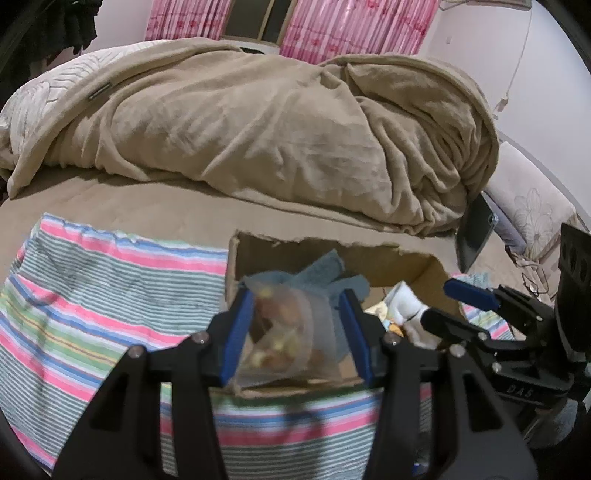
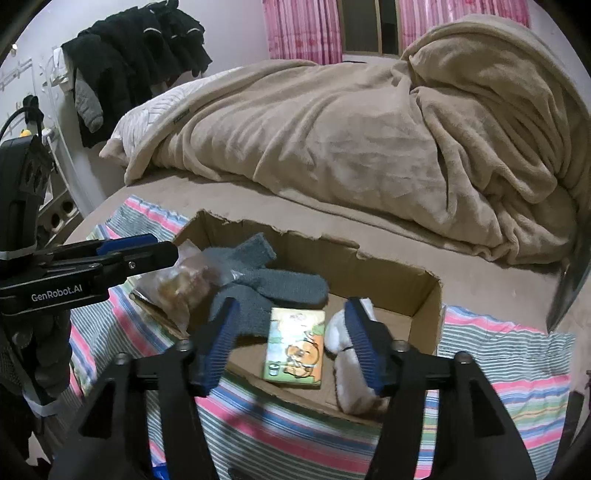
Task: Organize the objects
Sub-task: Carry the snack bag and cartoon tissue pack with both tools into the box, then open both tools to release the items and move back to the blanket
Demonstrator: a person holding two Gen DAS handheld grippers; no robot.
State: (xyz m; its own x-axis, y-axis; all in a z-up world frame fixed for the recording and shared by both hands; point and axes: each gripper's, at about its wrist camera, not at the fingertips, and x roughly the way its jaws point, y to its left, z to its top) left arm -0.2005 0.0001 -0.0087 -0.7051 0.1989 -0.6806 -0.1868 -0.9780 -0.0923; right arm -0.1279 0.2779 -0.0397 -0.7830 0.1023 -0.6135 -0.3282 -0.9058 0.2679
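A torn cardboard box point(image 2: 424, 295) sits on a striped cloth point(image 2: 498, 354) on the bed. In it lie a grey-blue glove point(image 2: 266, 280), a small picture card pack point(image 2: 295, 347) and a white sock point(image 2: 347, 369). My left gripper point(image 1: 295, 325) stands wide open around a clear plastic snack bag point(image 1: 284, 332) at the box's left edge; the bag also shows in the right wrist view point(image 2: 177, 284). My right gripper point(image 2: 291, 332) is open and empty above the box's front, over the card pack. It also shows in the left wrist view point(image 1: 439, 302).
A heaped beige blanket point(image 2: 351, 129) fills the bed behind the box. Dark clothes point(image 2: 129, 62) hang on the left wall. A dark tablet point(image 1: 476, 229) leans by a floral pillow point(image 1: 528, 199) at the right. Pink curtains point(image 1: 351, 26) hang behind.
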